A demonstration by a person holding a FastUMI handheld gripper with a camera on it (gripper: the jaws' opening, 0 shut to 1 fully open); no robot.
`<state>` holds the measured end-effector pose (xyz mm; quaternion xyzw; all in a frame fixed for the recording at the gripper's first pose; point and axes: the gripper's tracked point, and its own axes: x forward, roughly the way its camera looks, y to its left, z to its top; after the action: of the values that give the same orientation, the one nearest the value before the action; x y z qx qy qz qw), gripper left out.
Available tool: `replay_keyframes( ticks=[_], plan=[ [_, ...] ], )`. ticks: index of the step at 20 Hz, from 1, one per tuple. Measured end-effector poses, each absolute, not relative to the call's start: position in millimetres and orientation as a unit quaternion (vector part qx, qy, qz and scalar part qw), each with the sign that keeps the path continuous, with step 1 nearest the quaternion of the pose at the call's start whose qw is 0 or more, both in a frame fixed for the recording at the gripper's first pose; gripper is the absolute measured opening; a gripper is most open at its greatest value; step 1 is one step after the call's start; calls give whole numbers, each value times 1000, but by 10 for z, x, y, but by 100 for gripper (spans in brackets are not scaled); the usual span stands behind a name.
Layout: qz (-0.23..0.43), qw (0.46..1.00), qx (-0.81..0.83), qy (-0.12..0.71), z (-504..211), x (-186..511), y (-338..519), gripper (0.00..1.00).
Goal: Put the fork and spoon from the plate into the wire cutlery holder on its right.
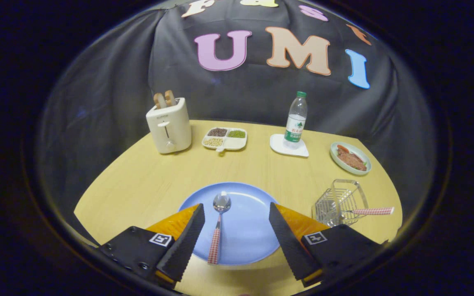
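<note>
Starting at the far left of the table (138, 181), I see a toaster (169, 125) with two slices standing up in its slots, then a divided dish (224, 138) of beans and grains beside it – both well back from my work, so I judge them no obstacle. Coming nearer the middle, the plate (245, 230) lies just ahead of me, and the spoon (219, 224) rests on it with its bowl pointing away and its checked handle trailing back toward me, which suits a grip on the handle. My gripper (235, 213) hangs over the near rim of the plate with its fingers wide apart and nothing held; the spoon sits between them, closer to the left finger than the right, so I would want to shift a little left before closing. Farther back stands a water bottle (296, 121) on a small white coaster (288, 146). To the right of the plate is the wire cutlery holder (340, 201), tipped or leaning as far as I can tell, with a checked handle (372, 211) sticking out of it sideways – I take that to be the fork, already delivered, though its head is hidden in the mesh. Beyond it, a small dish of food (350, 158) sits near the table's far right edge.
</note>
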<state>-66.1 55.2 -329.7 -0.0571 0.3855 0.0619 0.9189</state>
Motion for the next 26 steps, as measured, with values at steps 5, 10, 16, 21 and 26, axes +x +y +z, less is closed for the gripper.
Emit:
replay_keyframes(
  ticks=[5,10,16,21,26],
  plan=[
    [72,896,-78,431,-3663,-807,586,100],
    [85,871,-88,476,-3895,-997,621,100],
    [105,855,-103,498,-3996,-1100,673,61],
    [101,846,-121,509,-4031,-1137,602,28],
    [109,835,-119,526,-4035,-1201,529,13]
  ],
)
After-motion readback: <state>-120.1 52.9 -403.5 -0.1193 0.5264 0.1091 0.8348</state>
